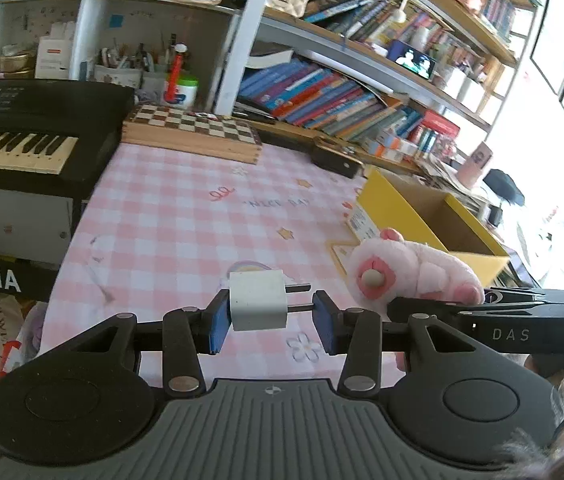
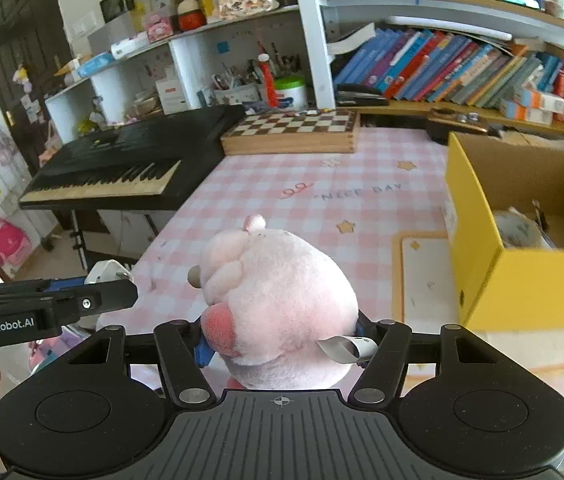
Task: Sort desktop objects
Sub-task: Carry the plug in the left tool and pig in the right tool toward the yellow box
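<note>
My left gripper is shut on a white charger plug. One blue pad presses its body and the other meets its two metal prongs. It hangs above the pink checked tablecloth. My right gripper is shut on a pink plush toy, which fills the space between the fingers and hides the pads. In the left wrist view the same plush toy shows at the right, just in front of the yellow cardboard box. The right wrist view has the left gripper at its left edge.
The open yellow box stands on the table's right side with some items inside. A wooden chessboard case lies at the table's far edge. A black keyboard sits to the left. Crowded bookshelves run behind.
</note>
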Demonstrator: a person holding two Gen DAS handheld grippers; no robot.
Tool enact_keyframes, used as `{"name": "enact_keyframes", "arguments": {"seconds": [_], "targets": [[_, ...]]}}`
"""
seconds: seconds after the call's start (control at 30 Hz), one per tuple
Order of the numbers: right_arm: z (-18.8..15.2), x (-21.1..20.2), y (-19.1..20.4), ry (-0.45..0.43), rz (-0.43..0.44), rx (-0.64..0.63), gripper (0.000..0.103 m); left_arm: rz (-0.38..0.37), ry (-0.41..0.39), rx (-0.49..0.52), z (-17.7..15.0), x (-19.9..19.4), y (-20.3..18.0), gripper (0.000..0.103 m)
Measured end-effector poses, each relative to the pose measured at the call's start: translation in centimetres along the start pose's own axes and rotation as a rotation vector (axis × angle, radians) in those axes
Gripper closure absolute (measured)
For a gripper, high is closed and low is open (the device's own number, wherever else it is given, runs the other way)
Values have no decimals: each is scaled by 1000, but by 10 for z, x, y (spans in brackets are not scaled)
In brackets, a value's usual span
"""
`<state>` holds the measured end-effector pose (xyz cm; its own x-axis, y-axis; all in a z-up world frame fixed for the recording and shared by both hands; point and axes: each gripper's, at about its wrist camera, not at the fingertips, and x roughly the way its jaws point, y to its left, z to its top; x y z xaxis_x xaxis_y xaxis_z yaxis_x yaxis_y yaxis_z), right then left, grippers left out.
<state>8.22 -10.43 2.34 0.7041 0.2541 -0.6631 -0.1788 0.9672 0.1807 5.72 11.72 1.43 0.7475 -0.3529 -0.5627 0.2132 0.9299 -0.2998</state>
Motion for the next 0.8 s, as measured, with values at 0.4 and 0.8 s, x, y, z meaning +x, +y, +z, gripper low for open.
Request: {"name": "enact_keyframes", "arguments": {"seconds": [0.4, 0.8], "targets": [[-42, -38, -7, 3, -103, 110, 40, -121, 67, 71, -23, -2, -28, 62], [-70, -67, -33, 2, -229, 231, 40, -257, 128, 159, -27, 19, -67, 62]]}}
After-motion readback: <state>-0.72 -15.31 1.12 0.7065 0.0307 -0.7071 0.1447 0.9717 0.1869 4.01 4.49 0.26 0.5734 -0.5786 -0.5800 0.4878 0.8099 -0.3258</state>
